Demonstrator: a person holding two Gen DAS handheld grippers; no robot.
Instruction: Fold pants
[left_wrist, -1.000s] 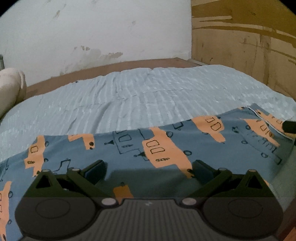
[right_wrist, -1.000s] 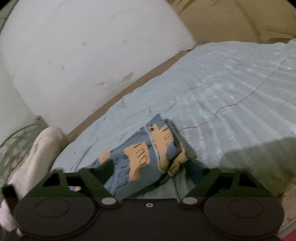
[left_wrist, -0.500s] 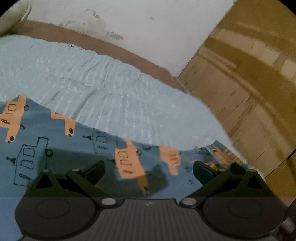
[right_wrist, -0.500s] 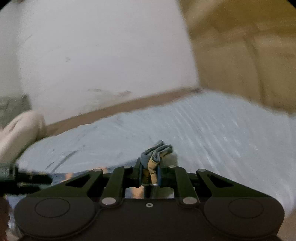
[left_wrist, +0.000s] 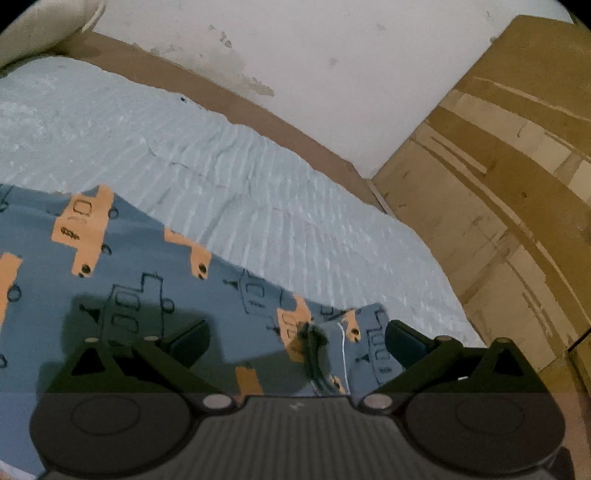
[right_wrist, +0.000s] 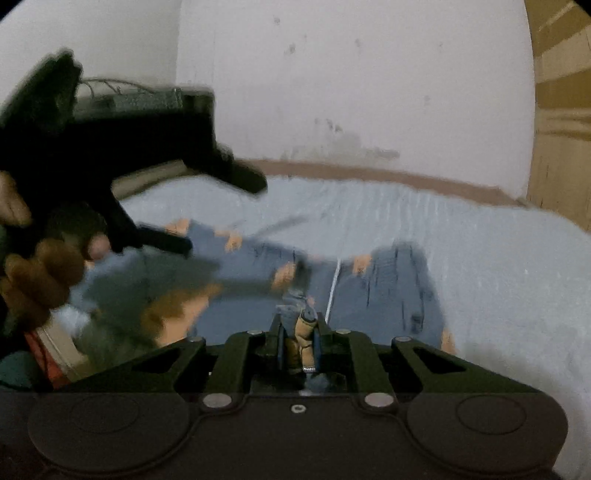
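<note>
Blue pants (left_wrist: 122, 280) with orange vehicle prints lie spread on a light blue bedspread (left_wrist: 258, 184). My left gripper (left_wrist: 295, 341) hovers open just above their right end, where a folded-over edge with a white seam and a blurred dark strand lies between the fingers (left_wrist: 188, 339). In the right wrist view, my right gripper (right_wrist: 299, 341) is shut on a small bunch of the pants cloth. The rest of the pants (right_wrist: 388, 288) lies on the bed ahead. The left gripper (right_wrist: 218, 214) shows blurred at upper left, held in a person's hand (right_wrist: 37, 273).
A brown bed frame edge (left_wrist: 258, 107) runs along a stained white wall (left_wrist: 332, 55). A wooden panel (left_wrist: 517, 184) stands at the right of the bed. A cream pillow (left_wrist: 37, 29) lies at the far left corner. Bare bedspread (right_wrist: 498, 277) extends to the right.
The right gripper shut on the pants' edge, then swung round with the cloth pinched. The left gripper rolled and slid along the pants to their right end.
</note>
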